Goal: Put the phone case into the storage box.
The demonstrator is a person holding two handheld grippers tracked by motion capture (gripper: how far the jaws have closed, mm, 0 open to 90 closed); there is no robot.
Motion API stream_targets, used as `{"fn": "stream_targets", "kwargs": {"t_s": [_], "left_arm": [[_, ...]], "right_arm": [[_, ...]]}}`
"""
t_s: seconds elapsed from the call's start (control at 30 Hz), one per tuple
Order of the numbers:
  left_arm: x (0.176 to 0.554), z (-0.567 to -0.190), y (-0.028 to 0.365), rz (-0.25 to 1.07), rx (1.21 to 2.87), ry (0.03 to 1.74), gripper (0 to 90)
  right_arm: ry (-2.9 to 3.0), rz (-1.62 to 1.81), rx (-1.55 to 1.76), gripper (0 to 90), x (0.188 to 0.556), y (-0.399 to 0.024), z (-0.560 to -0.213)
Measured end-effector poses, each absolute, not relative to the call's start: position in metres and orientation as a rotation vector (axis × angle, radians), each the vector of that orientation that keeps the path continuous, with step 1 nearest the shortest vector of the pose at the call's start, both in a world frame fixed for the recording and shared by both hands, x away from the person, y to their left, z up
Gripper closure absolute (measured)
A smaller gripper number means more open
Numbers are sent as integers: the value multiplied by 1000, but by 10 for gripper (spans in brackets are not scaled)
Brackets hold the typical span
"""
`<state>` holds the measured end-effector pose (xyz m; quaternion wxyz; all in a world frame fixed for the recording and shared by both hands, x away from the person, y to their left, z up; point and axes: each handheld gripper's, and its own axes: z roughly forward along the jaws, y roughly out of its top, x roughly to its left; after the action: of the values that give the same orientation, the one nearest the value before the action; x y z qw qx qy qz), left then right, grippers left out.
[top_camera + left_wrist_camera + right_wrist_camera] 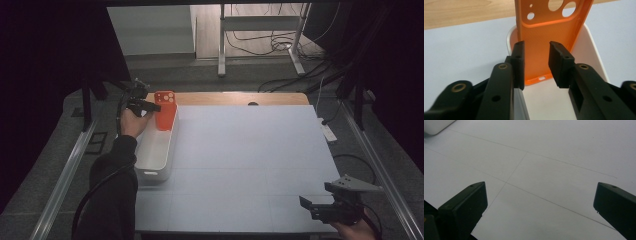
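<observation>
The left gripper (536,65) is standing with jaws released, the orange silicone phone case (549,37) leaning upright just beyond them in the white plastic bin (591,50). The right gripper (539,205) is hovering, jaws spread wide, over the bare table (549,157).

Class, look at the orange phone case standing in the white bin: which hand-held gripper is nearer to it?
Left. The left hand-held gripper is right at the orange phone case, jaws parted before it in the white bin. The right hand-held gripper is far off, at the table's near right corner.
</observation>
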<state>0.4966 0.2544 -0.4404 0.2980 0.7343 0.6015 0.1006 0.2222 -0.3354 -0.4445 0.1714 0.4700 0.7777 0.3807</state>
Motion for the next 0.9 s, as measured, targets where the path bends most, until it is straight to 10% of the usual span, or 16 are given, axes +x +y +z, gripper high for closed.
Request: {"fn": "stream_targets", "kwargs": {"t_s": [0.9], "left_arm": [[474, -425, 250, 297, 2018, 1339, 152]], "right_arm": [[2210, 1077, 1321, 0, 221, -335, -444]]}}
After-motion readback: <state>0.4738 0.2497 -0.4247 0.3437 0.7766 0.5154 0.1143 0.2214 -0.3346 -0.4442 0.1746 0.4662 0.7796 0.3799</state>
